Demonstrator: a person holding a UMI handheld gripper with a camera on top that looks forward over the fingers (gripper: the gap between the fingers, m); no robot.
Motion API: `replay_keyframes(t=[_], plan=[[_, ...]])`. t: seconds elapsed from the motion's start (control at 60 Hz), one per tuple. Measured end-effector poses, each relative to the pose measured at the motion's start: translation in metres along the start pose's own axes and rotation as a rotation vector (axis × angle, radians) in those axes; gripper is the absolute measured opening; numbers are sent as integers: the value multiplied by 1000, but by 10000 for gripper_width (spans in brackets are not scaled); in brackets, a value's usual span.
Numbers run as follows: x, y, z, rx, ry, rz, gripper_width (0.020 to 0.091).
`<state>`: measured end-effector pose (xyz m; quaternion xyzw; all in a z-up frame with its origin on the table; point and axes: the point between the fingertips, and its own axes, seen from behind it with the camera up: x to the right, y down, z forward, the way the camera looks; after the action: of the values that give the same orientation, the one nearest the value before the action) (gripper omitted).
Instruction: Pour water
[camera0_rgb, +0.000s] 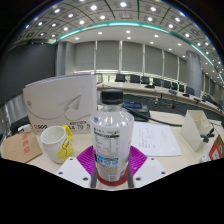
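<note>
One capped water bottle (112, 135) stood clamped between the gripper's (112, 170) two pink pads (88, 160), with one white paper cup (54, 143) near on its left.

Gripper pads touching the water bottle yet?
Touching. The gripper view shows both pink pads pressed against the water bottle, one on each side of its lower body, no gap visible; gripper shut on it.
</note>
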<state>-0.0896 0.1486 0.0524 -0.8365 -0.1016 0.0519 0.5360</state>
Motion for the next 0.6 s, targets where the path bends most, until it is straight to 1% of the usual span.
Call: replay_keyframes(t=[0.033,0.067,0.183,0.217,0.25,0.3,0.333,0.35,0.4,0.6], plan=[[1,8,1,-12,5,6,429],[1,5,-1,23,5,17,441],[4,9,-4,38,8,31,546],[4,12,-4,29,10,32,577],[5,18,-4,6,10,37,664],[5,25,-5,-34,8,55,875],[7,27,-8,-46,13,75,834],[8,27,-10,-51,19,86,831],[11,23,-19,-61,33,112,862],[5,-4,-84,-108,99,141,861]])
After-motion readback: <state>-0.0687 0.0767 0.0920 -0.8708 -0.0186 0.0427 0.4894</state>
